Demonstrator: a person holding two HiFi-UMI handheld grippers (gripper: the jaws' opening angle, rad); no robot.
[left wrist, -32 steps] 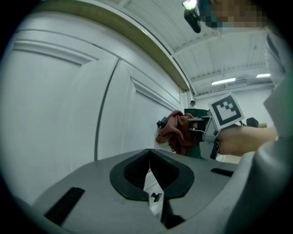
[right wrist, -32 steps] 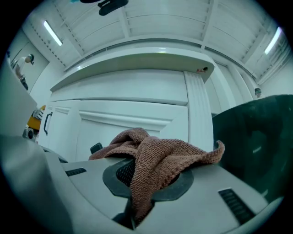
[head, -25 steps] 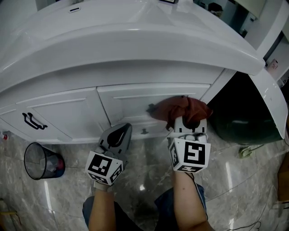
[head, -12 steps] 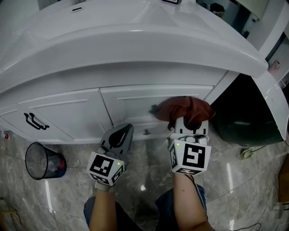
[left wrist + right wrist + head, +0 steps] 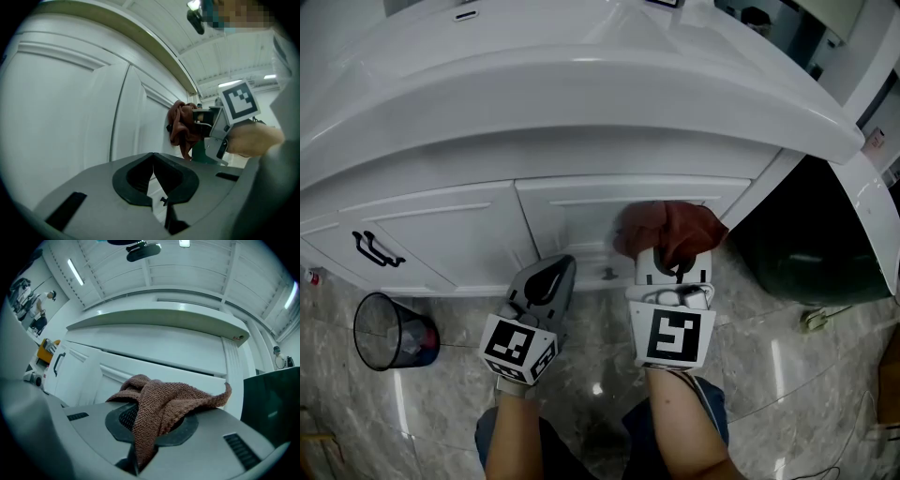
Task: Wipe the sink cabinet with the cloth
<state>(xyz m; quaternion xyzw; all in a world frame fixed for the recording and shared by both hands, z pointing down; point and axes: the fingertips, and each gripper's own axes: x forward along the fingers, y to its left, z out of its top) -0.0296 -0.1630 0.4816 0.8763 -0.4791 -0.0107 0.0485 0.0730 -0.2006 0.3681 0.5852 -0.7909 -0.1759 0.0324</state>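
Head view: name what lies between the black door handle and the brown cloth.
Only white cabinet door panels, with the seam between two doors, separate the black door handle from the brown knitted cloth, shown in the head view.

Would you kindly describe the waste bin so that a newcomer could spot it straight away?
Start at the white sink cabinet; below its left door, the one with the black handle, the waste bin stands on the grey marble floor. It is the only dark wire-mesh cylinder there, open at the top.
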